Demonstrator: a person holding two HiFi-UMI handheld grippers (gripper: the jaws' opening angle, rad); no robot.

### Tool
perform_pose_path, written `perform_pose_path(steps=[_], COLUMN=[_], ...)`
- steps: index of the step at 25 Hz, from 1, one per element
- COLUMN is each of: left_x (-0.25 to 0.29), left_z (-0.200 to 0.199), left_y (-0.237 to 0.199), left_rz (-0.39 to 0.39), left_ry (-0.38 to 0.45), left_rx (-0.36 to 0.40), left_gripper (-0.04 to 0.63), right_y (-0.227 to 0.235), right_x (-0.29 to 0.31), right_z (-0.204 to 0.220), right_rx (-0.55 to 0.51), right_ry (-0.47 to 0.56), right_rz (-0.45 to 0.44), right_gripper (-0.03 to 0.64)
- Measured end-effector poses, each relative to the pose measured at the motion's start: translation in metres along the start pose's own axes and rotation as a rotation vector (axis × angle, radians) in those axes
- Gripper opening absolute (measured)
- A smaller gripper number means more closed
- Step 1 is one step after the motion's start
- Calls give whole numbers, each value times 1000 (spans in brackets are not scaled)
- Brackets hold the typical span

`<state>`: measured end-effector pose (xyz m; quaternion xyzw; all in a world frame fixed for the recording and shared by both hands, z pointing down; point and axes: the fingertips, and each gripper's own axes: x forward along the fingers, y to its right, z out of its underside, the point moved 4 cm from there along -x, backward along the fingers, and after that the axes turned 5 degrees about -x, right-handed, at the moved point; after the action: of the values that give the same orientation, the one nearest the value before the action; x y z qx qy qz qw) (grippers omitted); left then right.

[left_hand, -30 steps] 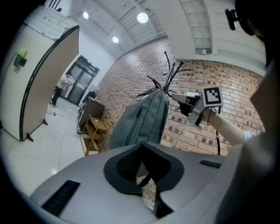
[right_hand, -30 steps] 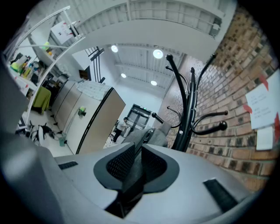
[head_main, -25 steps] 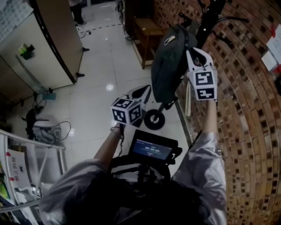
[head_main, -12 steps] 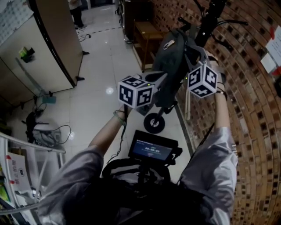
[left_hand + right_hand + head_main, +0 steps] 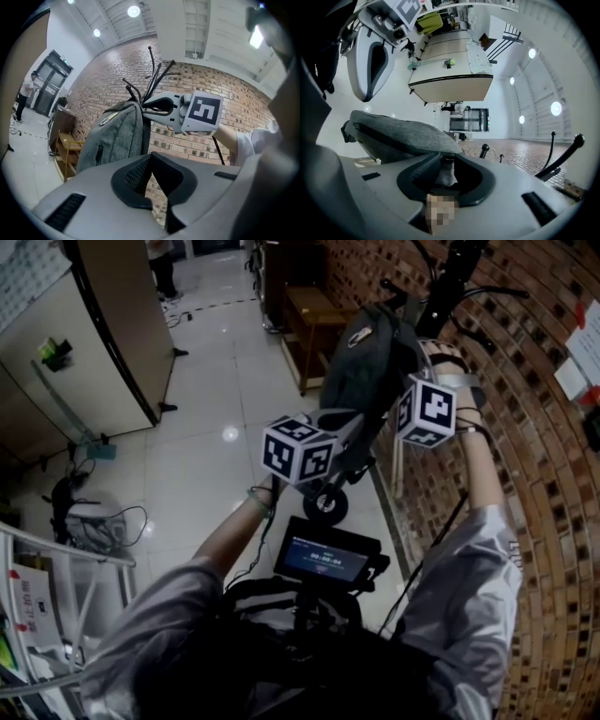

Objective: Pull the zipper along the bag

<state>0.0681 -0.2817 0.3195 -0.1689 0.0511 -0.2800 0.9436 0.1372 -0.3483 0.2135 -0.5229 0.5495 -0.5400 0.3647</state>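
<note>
**Bag on the Scooter, Zipper Tab Loose Between Spread Jaws**

At the left, the left gripper (image 5: 342, 423) pointed level toward the bag (image 5: 361, 362). Its jaws were pressed together on nothing and stood clear of the fabric. The bag hung at the far right, from the handlebar of a black scooter (image 5: 330, 504), in front of the brick wall (image 5: 525, 474). Right of it, the right gripper (image 5: 449, 168) sat at the bag's top. Its jaws had just been opening and stood spread, with a small dark tab (image 5: 447, 160) between the pads but not pinched. That tab was probably the zipper pull, though it was too small to be sure.

With neither claw gripping, no pull seemed to be under way. A dark zipper line (image 5: 393, 138) ran along the bag and looked closed where it showed. How much travel was left could not be told.

The bag was soft heathered grey cloth, rounded at the top, with black straps and a small pale badge (image 5: 361, 331). The jaws were smooth grey moulded plastic with dark, mesh-textured pads. The wall was rough brick and the floor (image 5: 216, 456) glossy tile.
</note>
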Motion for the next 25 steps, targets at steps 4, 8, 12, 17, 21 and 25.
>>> perform_pose_path(steps=[4, 8, 12, 17, 21, 25], left_x=[1, 0, 0, -1, -2, -3], left_z=[4, 9, 13, 14, 16, 18], left_y=[3, 4, 3, 2, 4, 4], left_rz=[5, 1, -2, -13, -13, -16], left_ry=[0, 1, -5, 4, 4, 7], left_rx=[-3, -7, -9, -23, -26, -31], left_gripper=[3, 3, 3, 3, 3, 3], right_y=[6, 14, 17, 17, 20, 22], right_x=[-1, -8, -8, 2, 2, -3], right_z=[-1, -5, -4, -5, -3, -1], right_rx=[85, 149, 157, 65, 115, 213], right_ry=[32, 96, 121, 71, 43, 80], right_rz=[6, 57, 78, 66, 58, 17], right_gripper=[107, 76, 23, 25, 25, 21])
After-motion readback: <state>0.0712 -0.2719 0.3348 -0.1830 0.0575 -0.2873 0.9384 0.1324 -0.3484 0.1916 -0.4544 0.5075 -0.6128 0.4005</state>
